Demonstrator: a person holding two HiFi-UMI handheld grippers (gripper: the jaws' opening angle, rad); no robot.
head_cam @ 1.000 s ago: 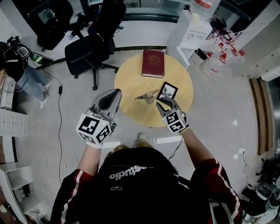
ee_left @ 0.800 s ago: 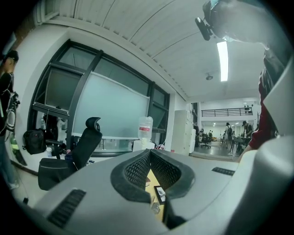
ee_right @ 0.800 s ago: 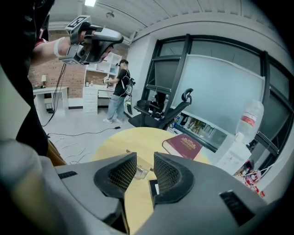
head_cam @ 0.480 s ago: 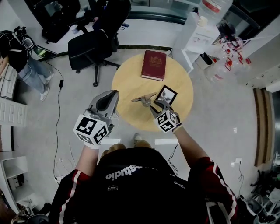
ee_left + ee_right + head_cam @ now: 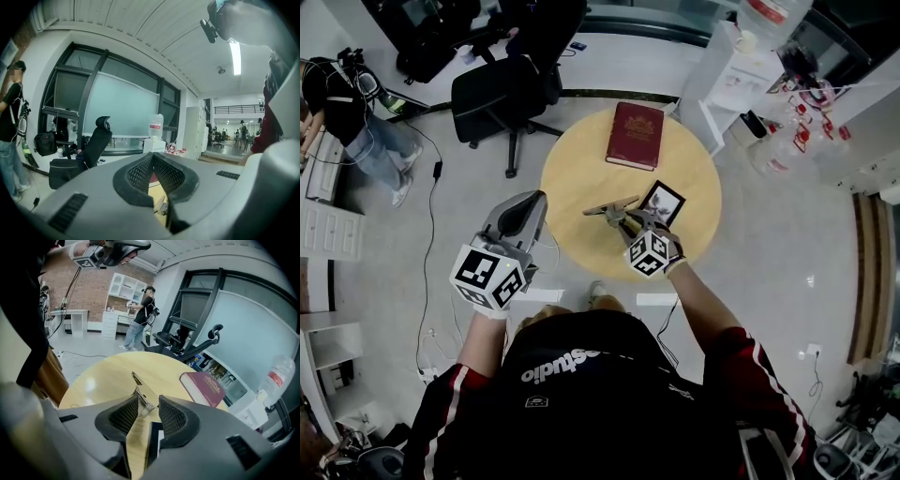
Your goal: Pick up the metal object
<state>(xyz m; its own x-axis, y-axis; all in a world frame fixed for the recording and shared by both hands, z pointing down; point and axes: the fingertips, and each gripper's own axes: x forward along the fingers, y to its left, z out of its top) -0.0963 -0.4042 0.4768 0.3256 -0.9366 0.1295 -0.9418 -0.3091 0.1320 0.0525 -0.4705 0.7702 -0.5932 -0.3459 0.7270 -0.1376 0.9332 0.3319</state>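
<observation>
Now lower, the right hand-held gripper [image 5: 630, 225], jaws just widened, straddles the flat metal clip [image 5: 606, 207]; left hand-held gripper [image 5: 153, 158] clenched.

From the head view, the right tool [image 5: 630, 225] covered the near end of the metal object [image 5: 609, 205] and a corner of the picture frame [image 5: 663, 198]. Past the left tool [image 5: 153, 158], only a sliver of the desk [image 5: 157, 193] showed, its items too small to tell

Maroon book [image 5: 635, 136], pale wooden table [image 5: 581, 178], silvery metal object [image 5: 610, 207]
</observation>
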